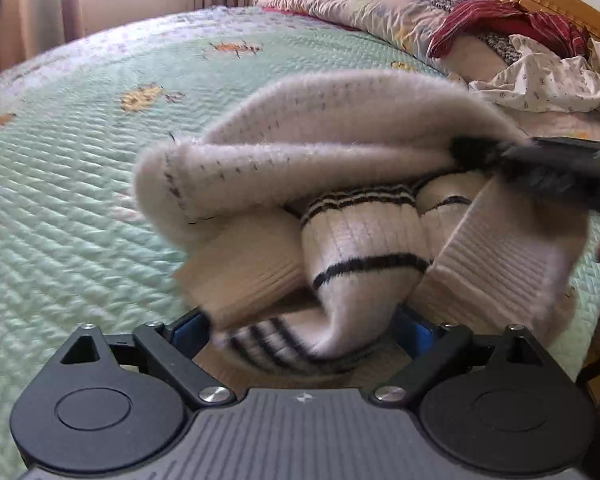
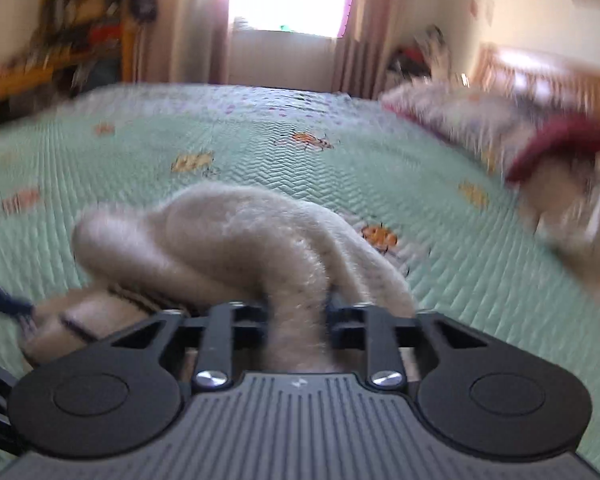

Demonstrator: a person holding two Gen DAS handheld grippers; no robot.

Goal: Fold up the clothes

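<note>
Bedroom w/ mint quilted bedspread (image 1: 80, 184): we hold a fuzzy cream sweater (image 1: 320, 136) bunched over it.

Sweater is soft knit, ribbed cuffs, thin black stripes; its long axis runs approx. left-right across the left wrist view, the folded roll on top, a striped sleeve hanging down twd the camera. Our left gripper (image 1: 300, 332) stands wide, fabric lying between its blue pads, not pressed. Our right gripper (image 2: 296, 312) is narrow, clamped on a fuzzy fold of the sweater. Pillow (image 1: 360, 4) and red cloth (image 1: 500, 20) lie by the wooden headboard.
</note>
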